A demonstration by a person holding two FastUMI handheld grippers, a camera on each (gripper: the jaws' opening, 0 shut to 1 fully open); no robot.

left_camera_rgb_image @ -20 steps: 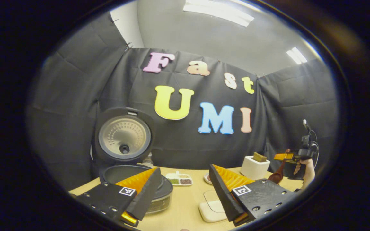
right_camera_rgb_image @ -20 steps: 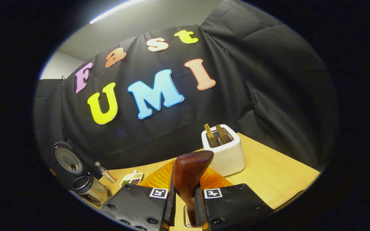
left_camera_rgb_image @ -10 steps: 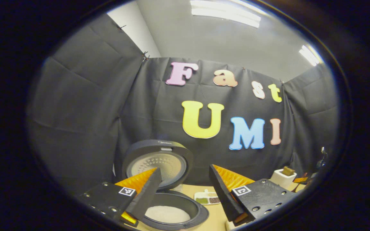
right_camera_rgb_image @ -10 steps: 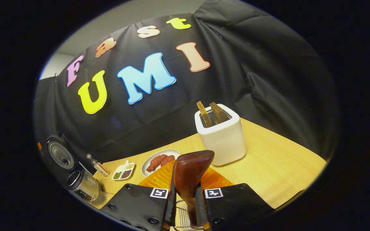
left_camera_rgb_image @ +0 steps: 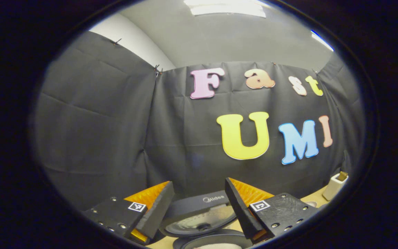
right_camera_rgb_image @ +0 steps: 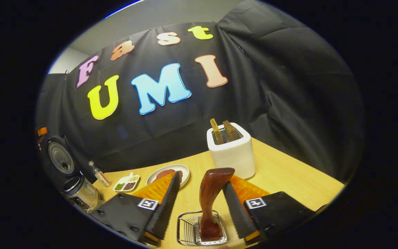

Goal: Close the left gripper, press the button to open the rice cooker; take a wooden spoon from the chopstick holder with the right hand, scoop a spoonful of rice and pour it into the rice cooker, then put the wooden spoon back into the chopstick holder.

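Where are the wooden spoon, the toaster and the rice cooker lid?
wooden spoon (right_camera_rgb_image: 210, 193), right gripper view, mid handle
toaster (right_camera_rgb_image: 232, 157), right gripper view, front wall
rice cooker lid (left_camera_rgb_image: 199, 216), left gripper view, inner face

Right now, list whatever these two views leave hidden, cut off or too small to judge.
- Rice in the rice cooker: left gripper view, the pot is cut off by the bottom edge between the left gripper.
- Wooden spoon handle end: right gripper view, inside the chopstick holder, between the open right gripper.
- Divided dish contents: too small.
- Bottle label: too small.
- Toaster: left gripper view, blurred at the rim.
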